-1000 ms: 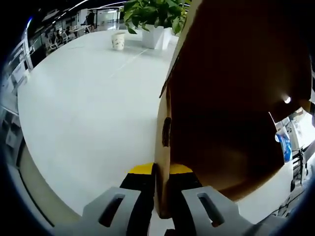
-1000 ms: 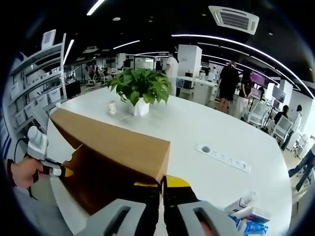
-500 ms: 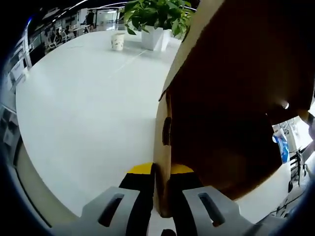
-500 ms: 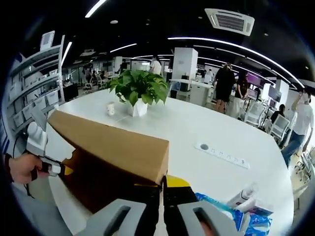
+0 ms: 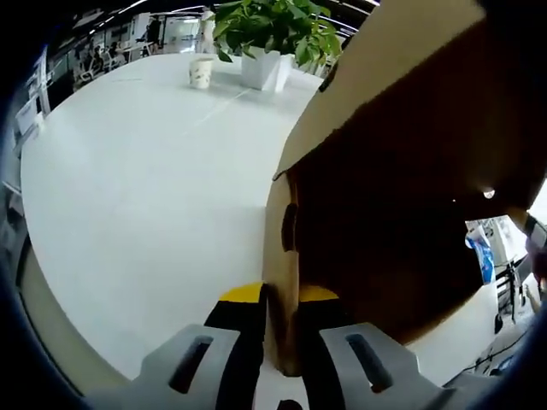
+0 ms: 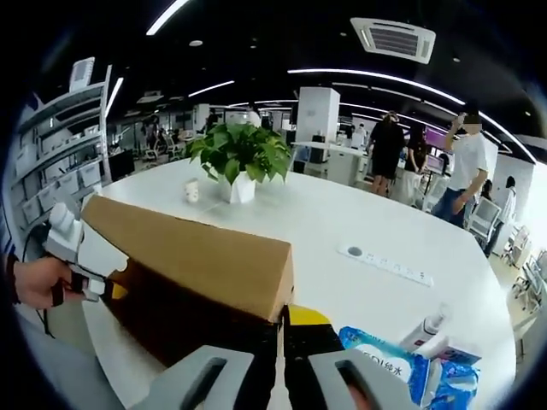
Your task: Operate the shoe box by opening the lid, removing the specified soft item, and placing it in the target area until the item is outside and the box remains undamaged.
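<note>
Gripping cardboard lid (image 6: 197,256) — left gripper (image 5: 279,337), right gripper (image 6: 282,342) each pinching an edge.

White table (image 6: 342,222) with potted plant (image 6: 239,162), paper cup (image 6: 192,190), power strip (image 6: 389,265), blue packets (image 6: 402,371).

Ceiling strip lights (image 6: 171,13) at twelve o'clock brighten your white table (image 5: 137,188) evenly; the box's (image 5: 402,213) underside sits in deep shadow, and fisheye bending curves your edges.
</note>
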{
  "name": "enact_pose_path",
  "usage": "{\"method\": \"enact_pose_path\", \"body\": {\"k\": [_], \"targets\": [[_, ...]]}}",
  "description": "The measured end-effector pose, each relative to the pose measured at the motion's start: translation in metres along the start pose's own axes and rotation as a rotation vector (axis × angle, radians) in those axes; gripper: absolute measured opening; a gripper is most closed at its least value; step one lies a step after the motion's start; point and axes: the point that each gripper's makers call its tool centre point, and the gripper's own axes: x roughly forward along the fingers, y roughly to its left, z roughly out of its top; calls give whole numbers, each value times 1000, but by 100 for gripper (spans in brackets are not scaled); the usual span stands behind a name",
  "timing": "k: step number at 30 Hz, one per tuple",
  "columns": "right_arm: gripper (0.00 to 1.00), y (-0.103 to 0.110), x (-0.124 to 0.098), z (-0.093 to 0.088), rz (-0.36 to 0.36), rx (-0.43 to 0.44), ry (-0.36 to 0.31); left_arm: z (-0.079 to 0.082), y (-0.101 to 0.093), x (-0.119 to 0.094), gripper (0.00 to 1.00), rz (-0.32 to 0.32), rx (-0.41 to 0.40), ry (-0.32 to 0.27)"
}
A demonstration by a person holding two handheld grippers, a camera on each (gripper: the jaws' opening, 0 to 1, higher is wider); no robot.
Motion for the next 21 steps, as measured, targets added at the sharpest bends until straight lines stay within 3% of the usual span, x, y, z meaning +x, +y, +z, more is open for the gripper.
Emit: {"method": "enact_pose_path", "body": {"k": [21], "targets": [[0, -1, 3, -23, -8, 11, -29, 1, -3, 1, 11, -29, -21, -19]]}}
